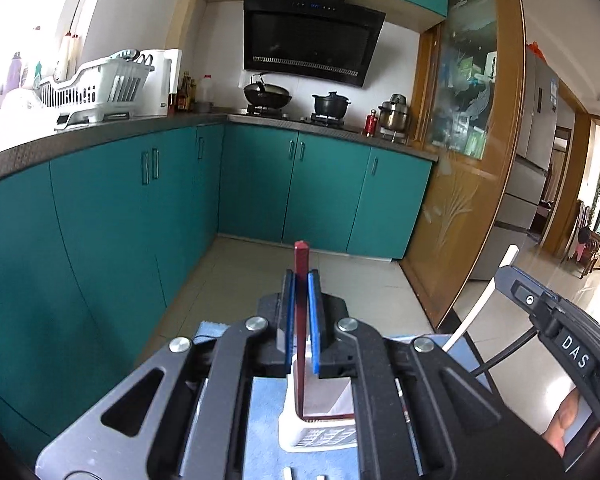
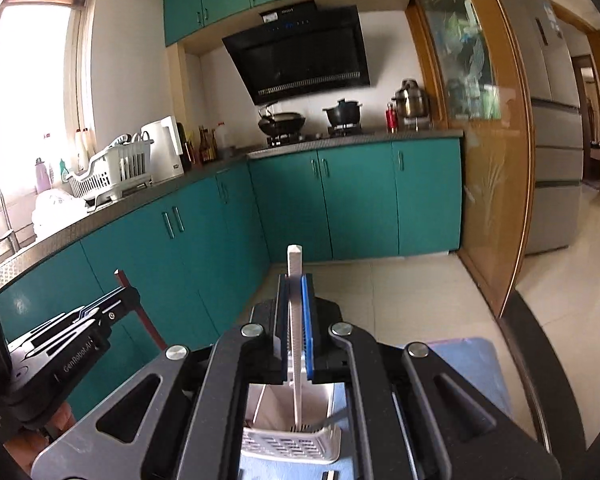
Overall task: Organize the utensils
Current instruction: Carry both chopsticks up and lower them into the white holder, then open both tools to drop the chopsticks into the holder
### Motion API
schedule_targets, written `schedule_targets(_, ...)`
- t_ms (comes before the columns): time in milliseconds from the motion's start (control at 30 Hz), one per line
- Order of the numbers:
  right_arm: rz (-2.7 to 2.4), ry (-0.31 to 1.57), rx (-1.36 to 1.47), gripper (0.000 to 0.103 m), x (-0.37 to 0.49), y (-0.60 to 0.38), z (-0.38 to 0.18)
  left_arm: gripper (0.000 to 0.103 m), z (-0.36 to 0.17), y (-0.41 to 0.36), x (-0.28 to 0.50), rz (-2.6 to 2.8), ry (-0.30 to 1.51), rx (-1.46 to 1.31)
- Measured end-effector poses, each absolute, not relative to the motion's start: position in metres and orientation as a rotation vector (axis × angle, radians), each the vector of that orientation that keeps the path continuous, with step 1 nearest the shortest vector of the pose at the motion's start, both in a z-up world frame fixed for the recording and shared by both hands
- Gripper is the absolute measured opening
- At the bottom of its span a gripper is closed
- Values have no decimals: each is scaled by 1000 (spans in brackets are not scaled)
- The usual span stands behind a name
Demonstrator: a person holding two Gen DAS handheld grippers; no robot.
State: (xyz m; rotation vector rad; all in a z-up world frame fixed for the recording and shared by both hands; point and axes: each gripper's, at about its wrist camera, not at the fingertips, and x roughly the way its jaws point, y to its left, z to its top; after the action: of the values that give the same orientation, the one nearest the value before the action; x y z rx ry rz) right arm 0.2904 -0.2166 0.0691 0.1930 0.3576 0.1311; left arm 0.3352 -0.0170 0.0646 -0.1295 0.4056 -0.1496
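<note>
We judge the step in hand to be the drop: each utensil is carried over a slotted white holder and has yet to be let go. In the left wrist view, nearest the lens at bottom centre, the left hand-held gripper [image 1: 302, 280] has its blue pads clamped on a dark red chopstick [image 1: 300, 320], which stands upright between them, its top poking above the pads at mid-frame and its lower end reaching down into the white utensil basket [image 1: 320, 436] at the bottom edge. The basket sits on a blue mat [image 1: 264, 432]; we cannot tell whether the stick's tip touches the basket floor. In the right wrist view, the right hand-held gripper [image 2: 295, 280] is likewise closed on a white chopstick [image 2: 295, 320], upright, with its lower end inside the same kind of basket [image 2: 292, 446] at bottom centre. The other gripper shows at each view's outer edge, so the two are held side by side, both tilted slightly downward. The next move, as we read it, calls for easing each stick lower into a compartment, then opening the pads without tipping the basket. Farther off, at mid-frame, the teal cabinets [image 1: 256, 184] and desk [image 1: 100, 132] carry a dish rack [image 1: 96, 88].
</note>
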Motion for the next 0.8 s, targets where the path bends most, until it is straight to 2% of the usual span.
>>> schedule_targets(300,153,430,208,9,288,-225,48,7,43,-11,336,-151,461,-143)
schedule_targets(333,150,427,210,17,284,-227,48,10,43,-11,334,-147,458,-143)
schedule_targets(400,165,406,221,33,276,-232,51,21,45,-9,330,-151,451,-148)
schedule_targets(467,141,370,235,41,261,-240,58,32,47,-5,323,-152,439,-162)
schedule_targets(567,149,328,280,44,235,-255,67,38,53,4,307,-166,411,-180)
schedule_targets(667,144,292,315,52,205,-271,69,49,55,14,283,-167,388,-178)
schedule_targets(800,106,317,301,55,163,-281,47,54,33,29,247,-148,427,-155)
